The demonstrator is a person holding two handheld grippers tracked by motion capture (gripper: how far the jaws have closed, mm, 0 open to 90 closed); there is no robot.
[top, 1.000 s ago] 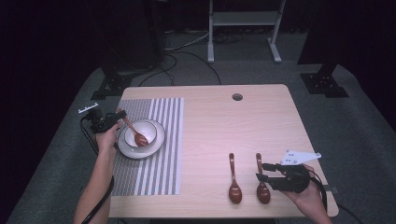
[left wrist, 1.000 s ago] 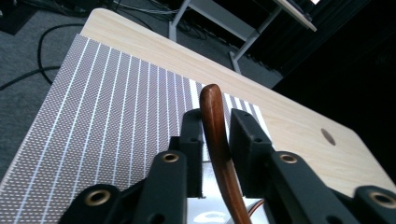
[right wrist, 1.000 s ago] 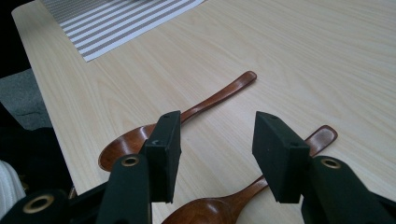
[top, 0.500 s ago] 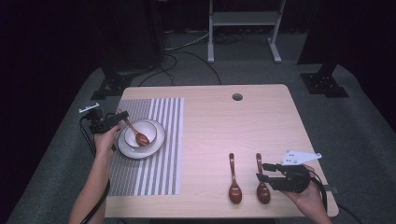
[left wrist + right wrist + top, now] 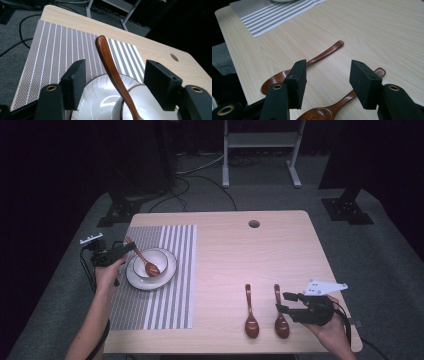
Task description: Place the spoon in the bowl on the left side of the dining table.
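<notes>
1. Left gripper (image 5: 131,246) is gaping its fingers around a glossy, curved wooden spoon (image 5: 113,75) leaning in a white bowl (image 5: 150,263) on a striped, woven placemat (image 5: 165,285).
2. Right gripper (image 5: 284,302) is hovering, fingers apart, beside two brown spoons (image 5: 312,67) lying on the pale woodgrain worktop (image 5: 240,255).

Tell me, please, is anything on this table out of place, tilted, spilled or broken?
Nothing looks spilled or broken. One wooden spoon leans in the bowl on the plate, its handle sticking out over the rim between the open jaws of the left gripper. Two more spoons lie on bare wood, away from the striped placemat.
</notes>
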